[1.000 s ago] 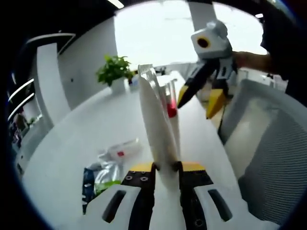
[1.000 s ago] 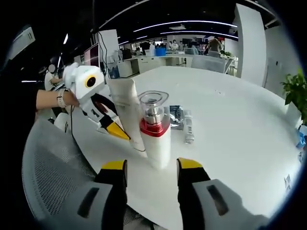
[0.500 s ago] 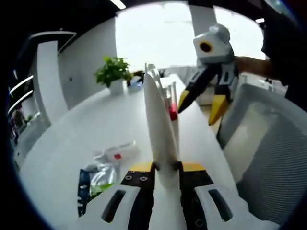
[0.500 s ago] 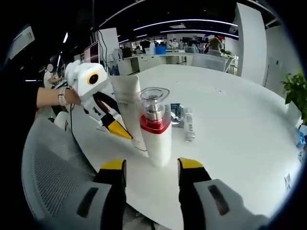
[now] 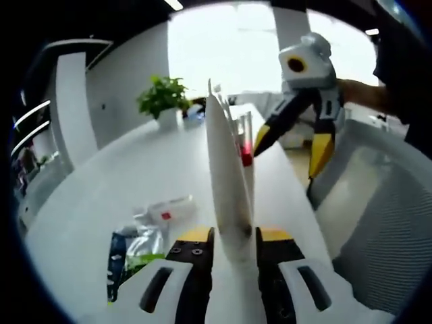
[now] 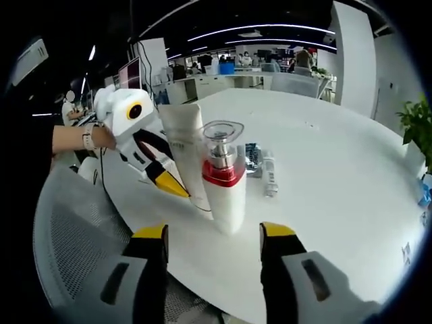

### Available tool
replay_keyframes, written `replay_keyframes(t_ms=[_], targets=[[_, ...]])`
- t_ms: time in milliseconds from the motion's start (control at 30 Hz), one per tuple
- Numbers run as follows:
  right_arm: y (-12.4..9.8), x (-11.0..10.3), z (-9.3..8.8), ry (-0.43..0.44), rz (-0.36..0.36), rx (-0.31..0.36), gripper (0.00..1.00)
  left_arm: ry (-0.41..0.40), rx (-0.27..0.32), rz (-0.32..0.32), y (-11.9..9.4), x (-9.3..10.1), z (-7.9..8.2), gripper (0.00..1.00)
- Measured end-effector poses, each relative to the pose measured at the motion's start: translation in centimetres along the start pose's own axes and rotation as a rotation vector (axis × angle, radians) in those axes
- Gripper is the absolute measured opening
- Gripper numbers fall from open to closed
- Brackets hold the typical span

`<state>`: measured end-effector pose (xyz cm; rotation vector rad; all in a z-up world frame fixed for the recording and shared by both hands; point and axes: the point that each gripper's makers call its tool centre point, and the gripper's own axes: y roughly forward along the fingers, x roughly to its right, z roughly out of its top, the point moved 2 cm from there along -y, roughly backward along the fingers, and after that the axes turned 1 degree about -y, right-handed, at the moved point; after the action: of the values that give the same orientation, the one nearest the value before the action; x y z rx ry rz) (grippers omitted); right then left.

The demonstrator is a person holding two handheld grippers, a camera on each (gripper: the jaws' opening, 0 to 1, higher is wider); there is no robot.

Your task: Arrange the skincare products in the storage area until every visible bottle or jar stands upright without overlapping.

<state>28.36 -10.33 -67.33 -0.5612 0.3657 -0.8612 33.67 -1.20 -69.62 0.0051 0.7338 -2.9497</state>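
My left gripper (image 5: 231,237) has its jaws set narrowly either side of the base of a flat white squeeze tube (image 5: 227,183), which stands on the round white table (image 5: 108,189); whether they press it I cannot tell. My right gripper (image 6: 214,233) is spread wide, holding nothing, just short of the upright white pump bottle with a red collar and clear cap (image 6: 223,181), beside that tube. Small sachets (image 6: 260,164) lie flat beyond

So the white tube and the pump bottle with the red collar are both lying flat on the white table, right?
Not quite. Both are on the white table, but they stand upright rather than lying flat. The right gripper view shows the white tube standing on end beside the pump bottle with the red collar.
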Motion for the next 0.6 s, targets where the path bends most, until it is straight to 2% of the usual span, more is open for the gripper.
replay_keyframes(t_ms=[167, 267, 300, 367, 433, 500, 600], targets=[[-0.1, -0.2, 0.4, -0.041, -0.015, 0.001, 0.67, -0.031, -0.01, 0.038, -1.1, -0.1, 0.0, 0.24], [-0.1, -0.4, 0.9, -0.045, -0.013, 0.013, 0.67, -0.054, -0.045, 0.107, -2.1, -0.5, -0.2, 0.25], [-0.1, -0.4, 1.0, -0.048, -0.012, 0.017, 0.7, -0.04, -0.045, 0.11, -2.5, -0.2, 0.0, 0.26], [-0.1, -0.5, 1.5, -0.056, -0.02, 0.034, 0.78, -0.084, -0.028, 0.141, -3.4, -0.1, 0.4, 0.3], [-0.1, -0.5, 1.7, -0.063, -0.032, 0.038, 0.85, -0.09, -0.022, 0.161, -4.1, 0.0, 0.6, 0.3], [-0.2, -0.7, 1.9, -0.054, -0.03, 0.036, 0.86, -0.093, -0.037, 0.215, -5.0, -0.3, 0.5, 0.27], [-0.3, -1.0, 2.3, -0.065, -0.027, 0.05, 0.91, -0.126, -0.03, 0.23, -5.8, -0.3, 0.5, 0.29]])
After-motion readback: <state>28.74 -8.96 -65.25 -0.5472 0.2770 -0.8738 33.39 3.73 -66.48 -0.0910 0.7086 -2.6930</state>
